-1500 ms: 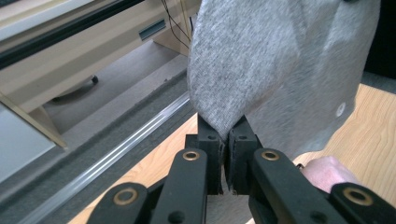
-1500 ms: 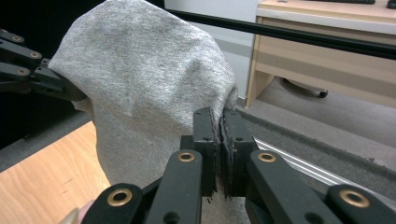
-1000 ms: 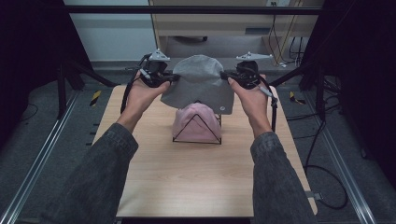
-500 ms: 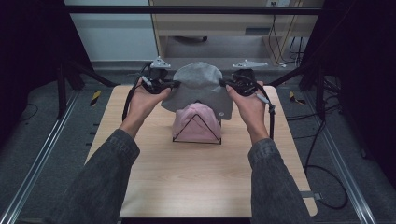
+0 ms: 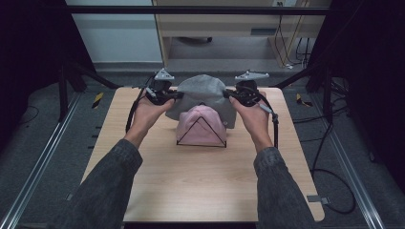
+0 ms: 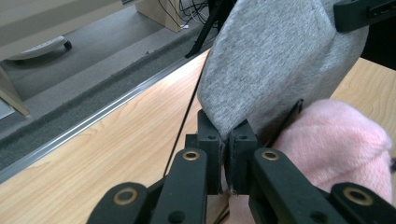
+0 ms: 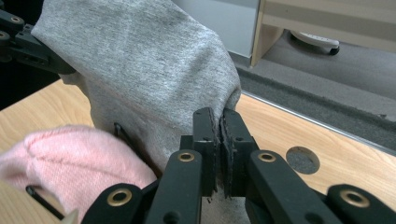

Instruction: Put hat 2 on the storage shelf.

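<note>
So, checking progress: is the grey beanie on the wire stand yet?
Not yet: the grey beanie hangs stretched between both grippers, behind the pink beanie covering the wire stand.

dim high view, dark edges, sharp close-ups

From the high view I cannot see the far part of the black wire triangular stand (image 5: 201,132): the grey knitted fabric hat (image 5: 203,95) hangs in front of it, and the pink fuzzy knitted hat (image 5: 199,126) covers its middle. In the left gripper view, the grey hat runs off the top edge and the pink hat off the right edge. In the right gripper view, the pink hat is cut by the left and bottom edges. I cannot tell whether the two hats touch, nor how much cloth sits between either gripper's black jaws.
</note>
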